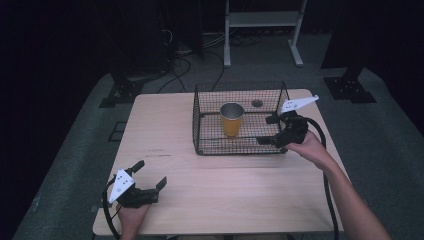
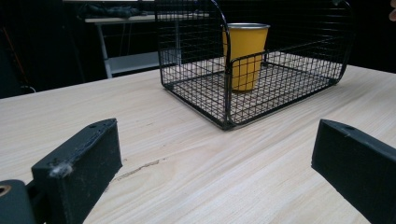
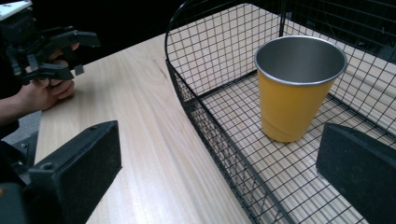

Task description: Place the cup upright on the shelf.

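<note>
A yellow metal cup (image 1: 232, 119) stands upright inside a black wire basket (image 1: 196, 120) on the far right half of the wooden table (image 1: 160, 125). My right gripper (image 1: 263, 130) is open at the basket's front right corner, apart from the cup. In the right gripper view the cup (image 3: 294, 88) sits ahead between the spread jaws of that gripper (image 3: 217, 177), with the basket wall (image 3: 187, 93) running between them. My left gripper (image 1: 151, 173) rests open near the table's front left, with nothing in it. Its own view shows the gripper (image 2: 215, 172) facing the basket (image 2: 224, 93) and cup (image 2: 245, 51).
A small round hole (image 1: 257, 103) shows in the tabletop behind the cup. Beyond the table stand a white metal frame (image 1: 262, 30), floor cables (image 1: 185, 65) and black stand bases (image 1: 350, 87). Bare wood (image 1: 225, 190) spans the front of the table.
</note>
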`<state>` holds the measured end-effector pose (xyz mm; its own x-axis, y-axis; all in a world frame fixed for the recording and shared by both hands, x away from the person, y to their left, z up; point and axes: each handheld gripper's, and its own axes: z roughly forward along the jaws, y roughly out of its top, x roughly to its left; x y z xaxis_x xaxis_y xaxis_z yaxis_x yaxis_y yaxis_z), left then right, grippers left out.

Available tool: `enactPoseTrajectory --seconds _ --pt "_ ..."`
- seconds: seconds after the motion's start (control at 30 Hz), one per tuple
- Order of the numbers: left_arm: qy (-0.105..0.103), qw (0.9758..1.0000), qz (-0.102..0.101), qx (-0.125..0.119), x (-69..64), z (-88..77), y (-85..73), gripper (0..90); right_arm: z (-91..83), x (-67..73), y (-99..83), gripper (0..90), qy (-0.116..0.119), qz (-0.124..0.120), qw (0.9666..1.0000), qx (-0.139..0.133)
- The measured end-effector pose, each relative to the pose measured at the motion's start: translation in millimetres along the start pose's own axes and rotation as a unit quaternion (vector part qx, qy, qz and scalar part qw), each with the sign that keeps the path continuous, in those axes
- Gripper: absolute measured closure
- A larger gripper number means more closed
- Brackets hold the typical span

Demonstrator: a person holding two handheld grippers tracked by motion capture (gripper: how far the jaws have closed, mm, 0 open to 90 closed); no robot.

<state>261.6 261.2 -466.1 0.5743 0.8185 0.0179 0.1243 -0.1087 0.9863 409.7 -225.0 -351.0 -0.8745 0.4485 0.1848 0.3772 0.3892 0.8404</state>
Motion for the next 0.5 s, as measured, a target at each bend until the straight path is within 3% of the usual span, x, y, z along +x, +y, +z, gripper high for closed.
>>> enactPoseTrajectory --seconds 0.5 --pt "0.000 1.0000 0.001 0.001 -0.4 0.1 0.0 0.8 -6.2 9.8 -29.1 0.0 0.011 0.007 0.9999 0.000"
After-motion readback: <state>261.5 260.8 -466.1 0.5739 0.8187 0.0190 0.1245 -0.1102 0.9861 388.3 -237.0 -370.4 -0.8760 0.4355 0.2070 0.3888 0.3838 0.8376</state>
